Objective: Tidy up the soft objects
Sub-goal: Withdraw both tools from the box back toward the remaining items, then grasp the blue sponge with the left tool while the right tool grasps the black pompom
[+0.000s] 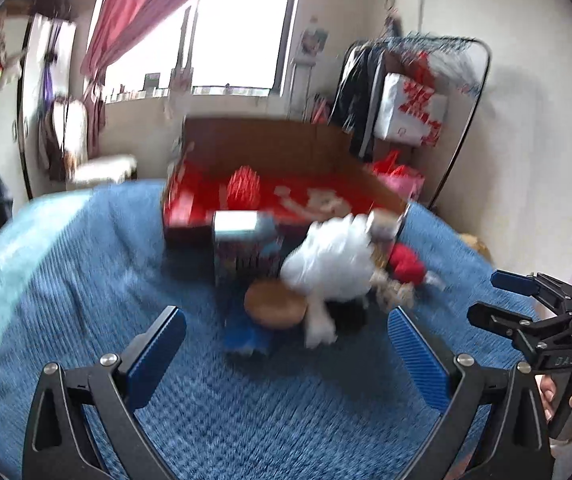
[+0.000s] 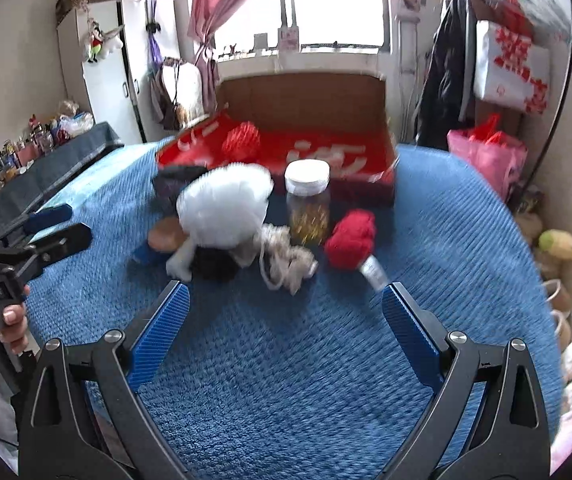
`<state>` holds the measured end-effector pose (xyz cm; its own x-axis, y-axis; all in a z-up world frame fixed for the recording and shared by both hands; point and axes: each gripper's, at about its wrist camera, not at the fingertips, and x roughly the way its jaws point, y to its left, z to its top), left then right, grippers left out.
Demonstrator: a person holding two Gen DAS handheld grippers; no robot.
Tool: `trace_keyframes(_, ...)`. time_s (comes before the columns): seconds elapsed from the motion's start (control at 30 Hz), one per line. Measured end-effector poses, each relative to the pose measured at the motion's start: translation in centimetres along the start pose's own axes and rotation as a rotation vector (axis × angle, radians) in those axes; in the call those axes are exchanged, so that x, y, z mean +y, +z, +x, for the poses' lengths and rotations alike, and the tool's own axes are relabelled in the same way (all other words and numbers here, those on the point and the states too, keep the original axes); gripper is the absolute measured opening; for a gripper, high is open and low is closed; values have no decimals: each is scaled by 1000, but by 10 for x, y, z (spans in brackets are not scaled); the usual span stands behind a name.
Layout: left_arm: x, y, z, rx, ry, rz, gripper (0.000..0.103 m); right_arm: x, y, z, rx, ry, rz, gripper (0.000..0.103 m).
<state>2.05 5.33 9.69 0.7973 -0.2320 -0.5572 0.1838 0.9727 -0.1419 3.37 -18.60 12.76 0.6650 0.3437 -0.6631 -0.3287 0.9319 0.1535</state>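
Here both the left gripper (image 1: 286, 344) and the right gripper (image 2: 286, 320) are spread wide, holding nothing; the white fluffy toy (image 2: 226, 208) lies on the blue blanket (image 2: 286, 380) before the red box (image 2: 365, 188), so approach it slowly and pinch its middle

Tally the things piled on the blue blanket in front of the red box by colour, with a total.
White: 1, fluffy bundle
Red: 1, red yarn
Cream: 1, cord tangle
Clear: 1, jar
Brown: 1, round piece
Black: 1, dark bundle
Total: 6

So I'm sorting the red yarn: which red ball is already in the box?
The striped red ball lies inside the red-lined cardboard box. The plain red yarn ball sits outside it on the blue blanket, beside the jar.
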Motion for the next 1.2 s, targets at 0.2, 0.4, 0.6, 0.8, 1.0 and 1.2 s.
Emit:
trace_keyframes(0.2, 21, -9, 20, 59, 9, -51, 103, 4, -7, 23, 55, 53, 0, 99)
trace_keyframes(0.4, 30, -9, 33, 110, 15, -52, 98, 25, 7, 36, 55, 161, -72, 98)
trace_keyframes(0.6, 34, -10, 49, 168, -1, -54, 94, 48, 29, 51, 53, 240, -198, 98)
trace_keyframes(0.8, 25, -6, 57, 180, -6, 7, 90, 66, 52, 66, 57, 304, -321, 92)
trace_keyframes(1.0, 26, -3, 65, 201, -42, 21, 79, 94, 69, 90, 156, 434, -488, 76)
trace_keyframes(1.2, 30, -2, 63, 202, -79, 40, 79, 121, 76, 119, 284, 464, -681, 74)
